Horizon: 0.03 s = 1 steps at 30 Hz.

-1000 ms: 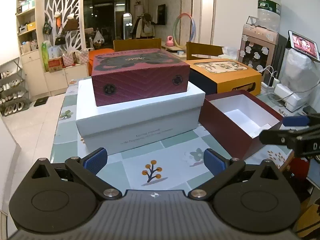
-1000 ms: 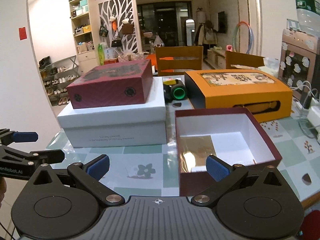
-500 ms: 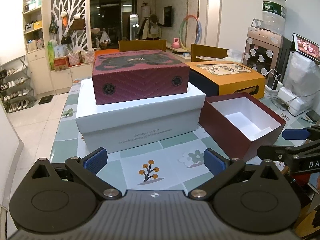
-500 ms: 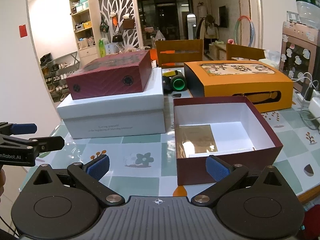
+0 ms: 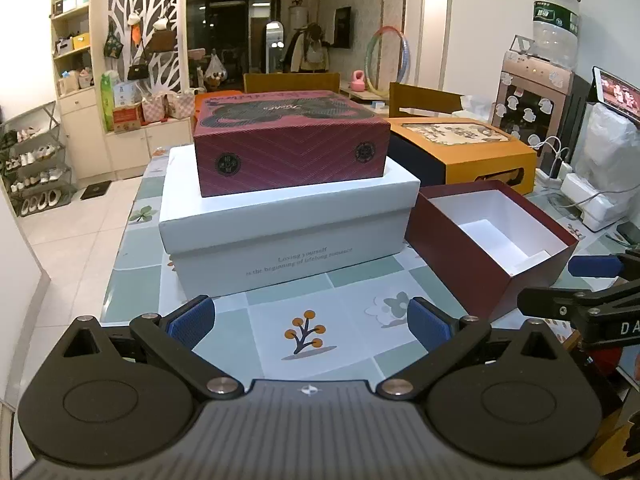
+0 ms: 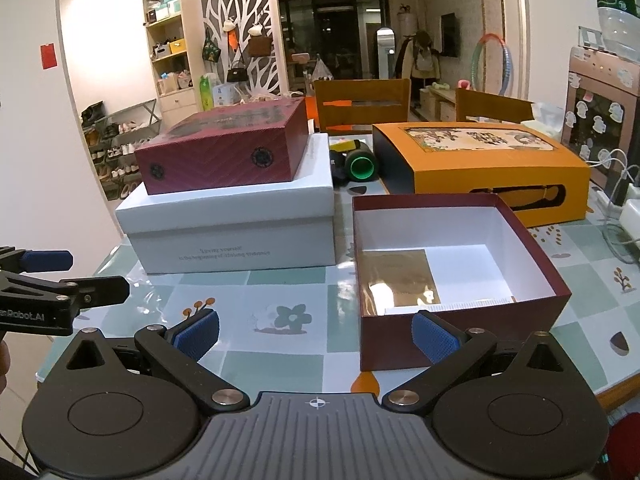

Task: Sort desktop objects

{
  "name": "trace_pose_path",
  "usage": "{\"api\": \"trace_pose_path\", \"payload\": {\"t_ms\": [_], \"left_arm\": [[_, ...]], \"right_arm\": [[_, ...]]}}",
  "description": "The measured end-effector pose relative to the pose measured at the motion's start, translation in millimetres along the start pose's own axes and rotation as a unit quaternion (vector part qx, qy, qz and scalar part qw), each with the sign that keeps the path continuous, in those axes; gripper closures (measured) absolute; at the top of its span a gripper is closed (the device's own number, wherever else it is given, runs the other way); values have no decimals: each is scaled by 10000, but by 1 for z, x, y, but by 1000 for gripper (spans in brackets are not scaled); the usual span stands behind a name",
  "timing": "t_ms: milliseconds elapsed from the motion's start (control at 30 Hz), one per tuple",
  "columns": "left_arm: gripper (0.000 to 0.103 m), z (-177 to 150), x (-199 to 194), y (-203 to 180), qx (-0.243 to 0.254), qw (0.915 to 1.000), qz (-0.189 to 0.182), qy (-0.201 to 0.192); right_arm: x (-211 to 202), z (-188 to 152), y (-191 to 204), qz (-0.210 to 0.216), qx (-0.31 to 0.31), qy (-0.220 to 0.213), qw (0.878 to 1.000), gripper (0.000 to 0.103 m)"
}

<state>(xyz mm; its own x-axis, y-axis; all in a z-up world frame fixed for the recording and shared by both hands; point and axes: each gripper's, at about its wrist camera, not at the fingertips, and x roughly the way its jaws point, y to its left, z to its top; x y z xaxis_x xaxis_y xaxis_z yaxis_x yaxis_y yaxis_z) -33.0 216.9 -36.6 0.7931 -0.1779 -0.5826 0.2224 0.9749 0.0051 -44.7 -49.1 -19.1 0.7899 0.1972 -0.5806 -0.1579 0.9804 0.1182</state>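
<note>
The left hand-held gripper [image 5: 310,322] is held wide open above the near edge of the surface [image 5: 352,300]. Nothing is held between its blue pads [image 5: 191,322], and nothing is touched by them. The right hand-held gripper [image 6: 316,332] is likewise spread wide and carries nothing; its right pad is seen in front of the near wall of the open box [image 6: 456,276], but contact cannot be confirmed.

The open box, dark red outside and white inside, is placed on the surface at the right. A gold sheet [image 6: 396,280] is seen lying on its floor at the near left corner. A white box [image 5: 286,228] is located at the left, just beside the open box. A closed red box [image 5: 290,148] is stacked on top of it. An orange box [image 6: 484,164] is positioned behind the open box. A dark cylinder with a green ring [image 6: 360,166] is lying between the white box and the orange box.

In each view, the other gripper is visible at the side, held above the edge of the surface.
</note>
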Motion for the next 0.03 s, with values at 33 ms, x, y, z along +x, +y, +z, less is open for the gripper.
{"api": "trace_pose_path", "payload": {"t_ms": [33], "left_arm": [[0,0,0,1,2,10000,-11,-10]], "right_arm": [[1,0,0,-9,10,6,10000,0]]}}
